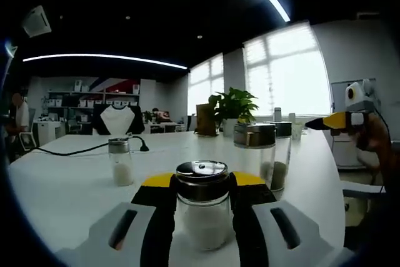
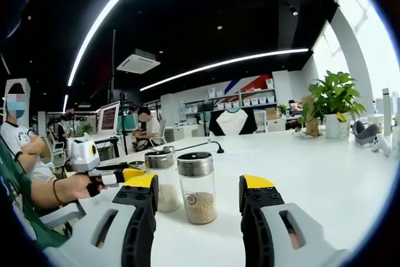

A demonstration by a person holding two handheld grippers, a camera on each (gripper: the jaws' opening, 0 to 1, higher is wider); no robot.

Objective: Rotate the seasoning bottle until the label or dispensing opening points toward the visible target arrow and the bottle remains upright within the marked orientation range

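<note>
A glass seasoning bottle [image 1: 201, 214] with white grains and a dark shiny lid stands upright on the white table [image 1: 62, 186]. My left gripper [image 1: 203, 181] is shut on it, with its black jaws pressed against both sides. In the right gripper view, a bottle of brown grains [image 2: 198, 187] with a metal lid stands just past my open right gripper [image 2: 199, 182], with a gap on each side. Behind it stands a white-grain bottle [image 2: 161, 182], with the left gripper's yellow tip [image 2: 128, 174] beside it. The right gripper [image 1: 340, 120] enters the left gripper view, held by a hand.
A small bottle [image 1: 120, 162] stands at the left and two taller bottles [image 1: 257, 148] at the right. A black cable [image 1: 75, 149] crosses the far table, and a potted plant [image 1: 232, 109] stands at the back. People sit at desks [image 2: 25, 148] beyond.
</note>
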